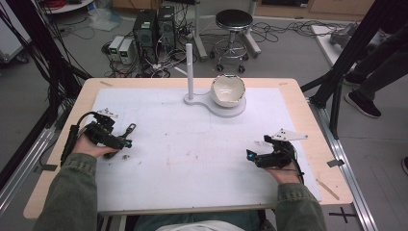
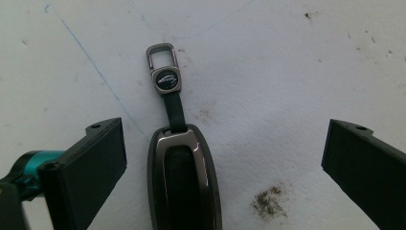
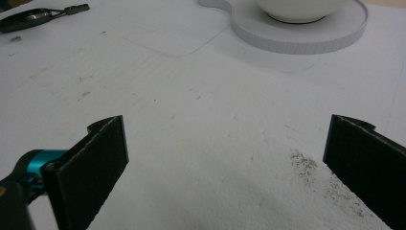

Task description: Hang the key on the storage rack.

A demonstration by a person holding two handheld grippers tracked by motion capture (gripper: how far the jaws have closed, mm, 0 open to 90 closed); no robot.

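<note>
A dark key fob (image 2: 184, 182) with a short strap and a metal clasp (image 2: 163, 60) lies flat on the white mat. It sits between the wide-apart jaws of my left gripper (image 2: 225, 143), touching neither one. From the high view, the left gripper (image 1: 120, 139) rests at the mat's left side, and the fob's strap (image 1: 130, 129) pokes out past it. My right gripper (image 1: 252, 156) is low over the mat at the right, open, nothing between its jaws (image 3: 225, 143). The right gripper view has the key fob (image 3: 33, 17) far off at the top left.
A white stand (image 1: 231, 109) with an upright post (image 1: 189, 67) stands at the back middle of the mat and carries a cream bowl (image 1: 227, 89). The stand's round base (image 3: 297, 36) lies ahead of the right gripper. Dirt specks (image 2: 268, 201) mark the mat. Cables, computers and a stool are on the floor beyond.
</note>
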